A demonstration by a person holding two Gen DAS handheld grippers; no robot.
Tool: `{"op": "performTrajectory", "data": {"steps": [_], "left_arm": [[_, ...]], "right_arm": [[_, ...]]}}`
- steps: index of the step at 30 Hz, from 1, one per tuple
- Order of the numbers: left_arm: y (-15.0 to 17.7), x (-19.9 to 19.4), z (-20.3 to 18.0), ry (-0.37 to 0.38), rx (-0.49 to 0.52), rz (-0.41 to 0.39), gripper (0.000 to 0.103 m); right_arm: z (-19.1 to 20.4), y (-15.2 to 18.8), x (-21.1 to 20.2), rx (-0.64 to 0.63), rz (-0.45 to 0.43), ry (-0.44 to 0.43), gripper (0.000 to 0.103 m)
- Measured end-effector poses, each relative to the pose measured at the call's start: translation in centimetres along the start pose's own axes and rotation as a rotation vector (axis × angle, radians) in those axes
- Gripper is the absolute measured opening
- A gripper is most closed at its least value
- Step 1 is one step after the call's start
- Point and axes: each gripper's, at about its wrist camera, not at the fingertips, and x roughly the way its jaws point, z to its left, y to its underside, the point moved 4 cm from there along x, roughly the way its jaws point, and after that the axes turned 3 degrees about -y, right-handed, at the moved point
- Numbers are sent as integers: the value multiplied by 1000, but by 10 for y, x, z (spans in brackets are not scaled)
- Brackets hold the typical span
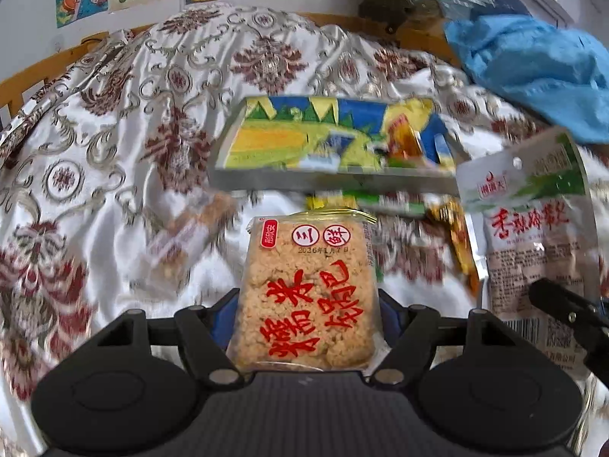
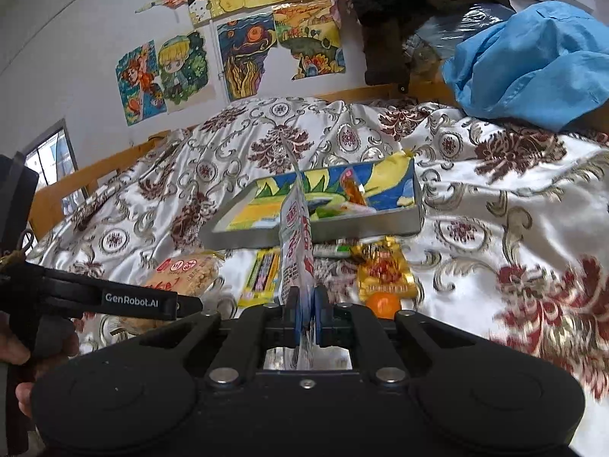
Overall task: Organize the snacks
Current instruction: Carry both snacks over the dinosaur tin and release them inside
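Both grippers are carrying snacks toward the tin tray (image 2: 416,209): left gripper (image 1: 308,304) clamping the rice cracker pack (image 1: 304,289), right gripper (image 2: 306,314) pinching the white pouch (image 2: 297,236), while loose snacks (image 2: 384,274) are lying unsorted on the bedspread (image 2: 495,228).

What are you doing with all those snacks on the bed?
A person is tidying snacks with a claw in each hand. The left claw grips a rice cracker pack, and the right claw is shut on a thin white snack packet. Both are held above the bedspread, near a tin box with some snacks inside. A few more snacks and a small orange lie in front of it.
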Motion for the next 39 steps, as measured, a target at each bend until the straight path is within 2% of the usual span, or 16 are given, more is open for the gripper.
{"op": "performTrajectory", "data": {"steps": [6, 12, 16, 24, 28, 34, 36, 37, 39], "left_arm": [[-62, 25, 14, 0, -60, -53, 75], [-127, 71, 23, -25, -72, -109, 75], [-154, 107, 21, -28, -73, -121, 75], [-153, 170, 15, -47, -124, -65, 75], [-146, 188, 10, -67, -120, -36, 75], [-142, 194, 0, -76, -118, -19, 76], [-142, 193, -2, -83, -114, -16, 77], [-142, 192, -3, -90, -110, -17, 78], [-143, 190, -4, -113, -102, -25, 84]], "right_arm": [[-7, -56, 44, -24, -47, -37, 6], [-11, -119, 118, 18, -74, -93, 6], [-21, -139, 169, 56, -64, -91, 6], [-42, -127, 236, 59, 35, -34, 6], [-51, -116, 252, 47, 75, -1, 6], [-57, -108, 258, 11, 108, 47, 9], [-54, -108, 258, -37, 113, 80, 18], [-53, -108, 257, -51, 114, 86, 19], [-52, -110, 255, -62, 115, 83, 25]]}}
